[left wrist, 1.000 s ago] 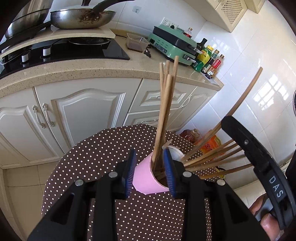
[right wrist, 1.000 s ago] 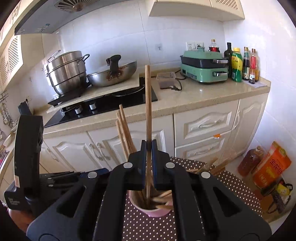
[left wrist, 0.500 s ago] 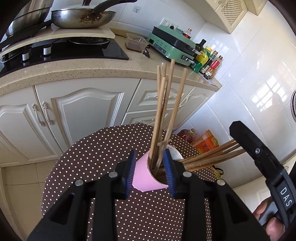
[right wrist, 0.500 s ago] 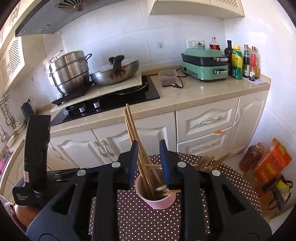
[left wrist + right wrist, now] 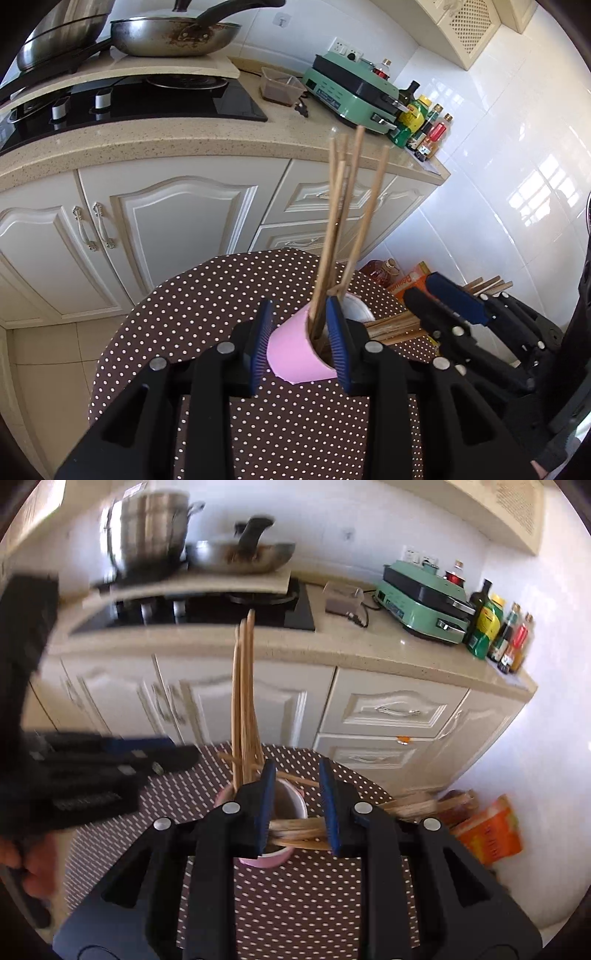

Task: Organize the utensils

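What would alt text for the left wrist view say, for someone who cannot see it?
A handheld left tool grips a pink cup of upright wooden chopsticks on a polka-dot table. More chopsticks lie beside it, under the open right tool; a kitchen counter stands behind.

On the round dotted brown table (image 5: 207,317): pink cylindrical cup (image 5: 295,354), just beside it loose wooden chopsticks (image 5: 391,326) lying flat. In that cup, more wooden sticks (image 5: 343,221) standing upright. Behind the table, cream cabinets (image 5: 177,221).

Black left gripper (image 5: 300,341), blue ribbed pads (image 5: 260,345), silver screws
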